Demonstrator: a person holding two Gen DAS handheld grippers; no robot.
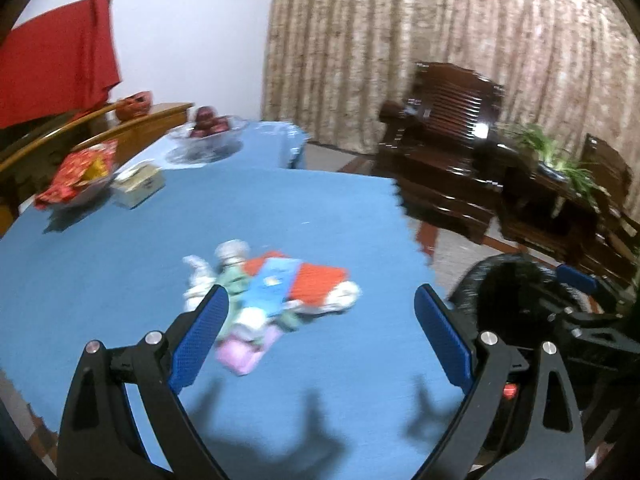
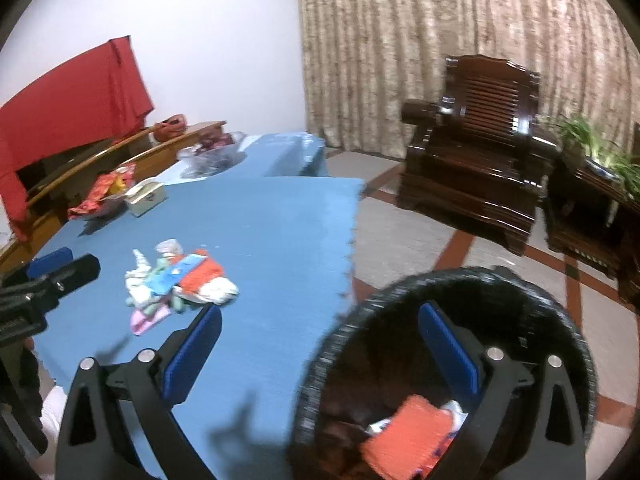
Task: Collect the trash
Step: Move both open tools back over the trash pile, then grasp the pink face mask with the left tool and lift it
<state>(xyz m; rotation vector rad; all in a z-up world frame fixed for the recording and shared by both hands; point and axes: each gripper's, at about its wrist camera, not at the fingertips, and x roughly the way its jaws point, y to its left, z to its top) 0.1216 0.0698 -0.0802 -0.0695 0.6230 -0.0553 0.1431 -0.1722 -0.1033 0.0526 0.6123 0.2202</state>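
Note:
A pile of trash lies on the blue table: crumpled white tissues, a red packet, a blue wrapper and a pink piece. My left gripper hovers just before the pile, open wide, with nothing between its pads. In the right wrist view the same pile sits to the left. My right gripper is open and empty, straddling the table's edge and the rim of a black round bin. Inside the bin lies an orange packet with some white scraps. The bin stands off the table's right side.
At the table's far left stand a tissue box, a bowl of red wrappers and a glass bowl of dark red fruit. A dark wooden armchair and a potted plant stand on the tiled floor before a curtain.

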